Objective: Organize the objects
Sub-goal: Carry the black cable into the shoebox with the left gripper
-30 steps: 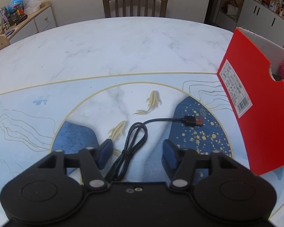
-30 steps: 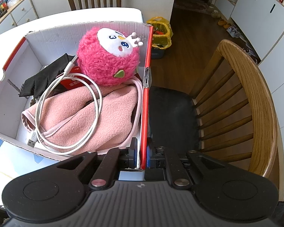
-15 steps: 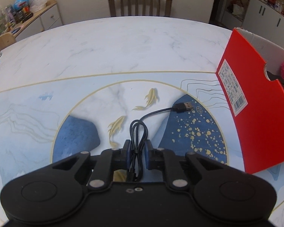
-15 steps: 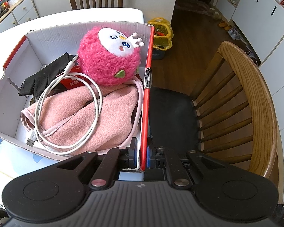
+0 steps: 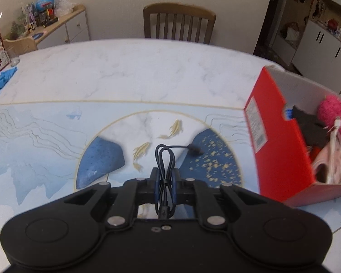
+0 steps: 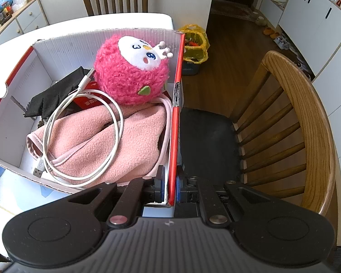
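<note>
My left gripper (image 5: 164, 177) has a bundled black USB cable (image 5: 164, 157) between its pads, and the jaws are closing on it. The cable's loop sticks out ahead and its plug end trails right above the patterned table (image 5: 125, 79). A red box (image 5: 282, 150) stands at the right. In the right wrist view, my right gripper (image 6: 170, 177) is shut on that box's red side wall (image 6: 174, 136). Inside lie a pink plush toy (image 6: 129, 77), a coiled white cable (image 6: 116, 118), a pink cloth (image 6: 91, 143) and a black cloth (image 6: 50, 95).
A wooden chair (image 5: 179, 22) stands at the table's far side and another chair (image 6: 307, 125) sits right beside the box. Blue gloves (image 5: 0, 82) and a glass (image 5: 12, 55) are at the far left edge. A yellow bag (image 6: 195, 43) is on the floor.
My left gripper closed on the black cable and rose with it, so the table looks farther away and the plug has been drawn in. The right gripper has not moved.
</note>
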The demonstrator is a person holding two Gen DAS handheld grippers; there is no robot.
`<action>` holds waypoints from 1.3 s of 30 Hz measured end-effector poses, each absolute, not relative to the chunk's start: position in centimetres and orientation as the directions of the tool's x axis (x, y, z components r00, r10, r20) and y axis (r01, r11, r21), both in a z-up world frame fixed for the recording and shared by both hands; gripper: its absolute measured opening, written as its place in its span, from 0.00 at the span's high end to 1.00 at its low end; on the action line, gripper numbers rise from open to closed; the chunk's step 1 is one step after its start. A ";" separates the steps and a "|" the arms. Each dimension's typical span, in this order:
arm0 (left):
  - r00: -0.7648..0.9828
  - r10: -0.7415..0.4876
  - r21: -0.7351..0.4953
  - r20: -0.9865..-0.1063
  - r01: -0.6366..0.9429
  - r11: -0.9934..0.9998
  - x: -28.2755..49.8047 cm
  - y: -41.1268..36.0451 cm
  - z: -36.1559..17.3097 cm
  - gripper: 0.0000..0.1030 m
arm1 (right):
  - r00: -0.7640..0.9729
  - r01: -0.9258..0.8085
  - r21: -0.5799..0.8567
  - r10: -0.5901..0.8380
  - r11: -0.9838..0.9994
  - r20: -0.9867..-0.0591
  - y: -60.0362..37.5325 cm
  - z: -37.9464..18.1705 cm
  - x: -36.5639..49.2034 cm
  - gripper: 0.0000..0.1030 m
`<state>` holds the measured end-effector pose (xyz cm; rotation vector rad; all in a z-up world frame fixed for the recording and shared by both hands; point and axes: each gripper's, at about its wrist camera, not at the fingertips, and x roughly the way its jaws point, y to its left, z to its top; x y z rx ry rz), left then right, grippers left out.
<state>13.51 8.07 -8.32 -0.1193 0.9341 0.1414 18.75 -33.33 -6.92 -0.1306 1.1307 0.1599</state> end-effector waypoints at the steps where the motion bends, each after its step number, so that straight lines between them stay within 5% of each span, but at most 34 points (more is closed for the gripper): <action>1: 0.593 0.068 -0.043 -0.803 -0.171 0.984 13.4 7.8 -7.9 0.93 | 0.417 -0.193 -0.021 0.062 0.981 -0.907 -33.4 -6.9 18.8 0.91; 20: 0.714 -0.053 -0.096 -0.698 -0.020 0.995 14.4 2.5 0.3 0.93 | 0.420 -0.195 -0.020 0.065 0.981 -0.905 -33.6 -6.9 18.8 0.90; 39: 0.706 -0.251 -0.138 -0.662 0.215 0.967 18.9 -7.7 0.9 0.93 | 0.422 -0.192 -0.015 0.069 0.981 -0.904 -33.4 -6.9 18.8 0.90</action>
